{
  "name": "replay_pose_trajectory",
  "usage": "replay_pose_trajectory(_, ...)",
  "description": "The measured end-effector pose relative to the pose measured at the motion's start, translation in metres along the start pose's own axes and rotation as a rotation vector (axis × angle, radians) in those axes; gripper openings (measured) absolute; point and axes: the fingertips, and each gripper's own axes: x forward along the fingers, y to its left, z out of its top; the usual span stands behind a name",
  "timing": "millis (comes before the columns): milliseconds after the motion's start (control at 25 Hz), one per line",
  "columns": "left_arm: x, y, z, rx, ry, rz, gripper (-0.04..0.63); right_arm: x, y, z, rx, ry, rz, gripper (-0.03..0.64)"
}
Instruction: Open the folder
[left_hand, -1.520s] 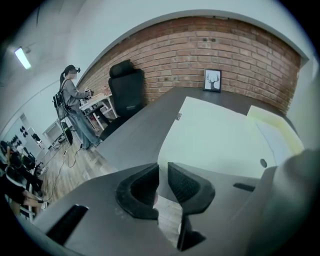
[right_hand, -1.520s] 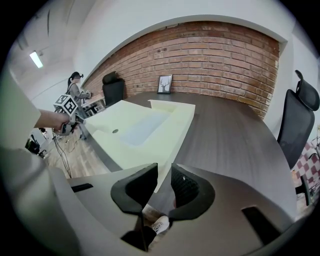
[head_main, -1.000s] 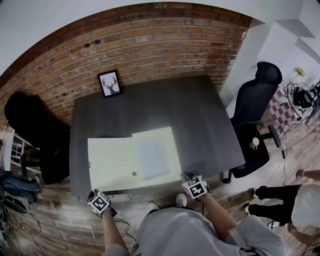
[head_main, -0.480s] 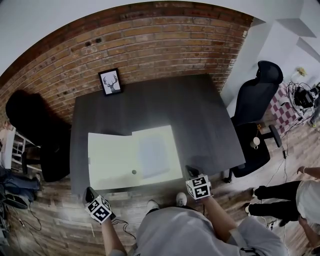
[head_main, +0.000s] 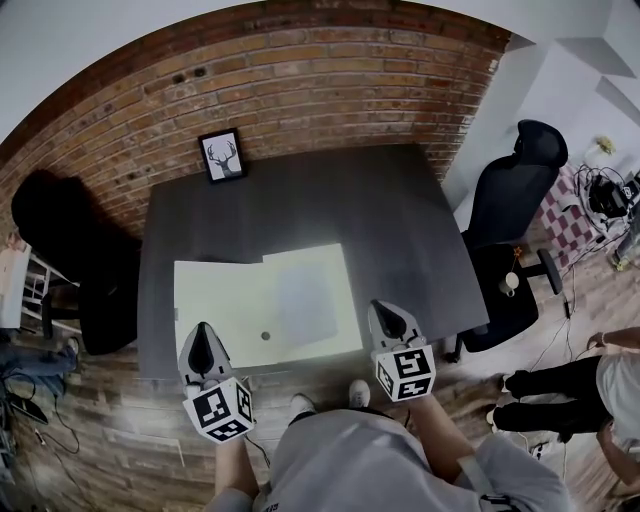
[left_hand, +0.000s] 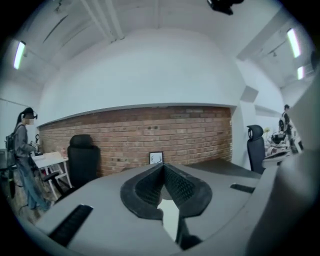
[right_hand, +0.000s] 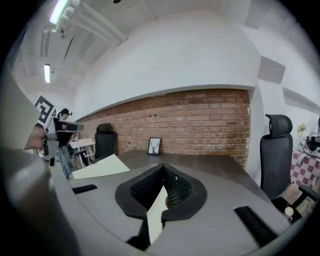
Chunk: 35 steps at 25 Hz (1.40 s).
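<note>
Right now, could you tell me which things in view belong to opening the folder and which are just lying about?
Job: folder on the table; left claw and right claw, both shut.
Lying about: framed deer picture; office chair; dark chair by the wall.

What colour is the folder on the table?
The flat paper folder is pale yellow; the head view shows it best.

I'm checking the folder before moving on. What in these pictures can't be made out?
Head view: any print on the folder, washed out and too small.
Head view: the dark dot on it, too small to name.
Left gripper view: the folder, hidden behind the shut left gripper apart from a pale sliver.
</note>
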Motion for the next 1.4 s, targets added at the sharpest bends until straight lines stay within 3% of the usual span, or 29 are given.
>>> replay_pose_trajectory(240, 0.003, -0.084, 0.039, 0.018, -0.089, -0.187, 0.002, -0.023, 0.011, 0.064, -0.028, -0.157, -0.012, 0.0)
replay_pose_trajectory(480, -0.001, -0.122, 0.04, 0.014, -0.1, -0.272, 0.002, -0.04, 0.02, 0.096, -0.042, -0.245, 0.004, -0.001)
replay_pose_trajectory(1400, -0.008, -0.131, 0.04, -0.009, -0.129, -0.291, 0.002, -0.038, 0.034, 0.091, -0.056, -0.244, 0.022, -0.002)
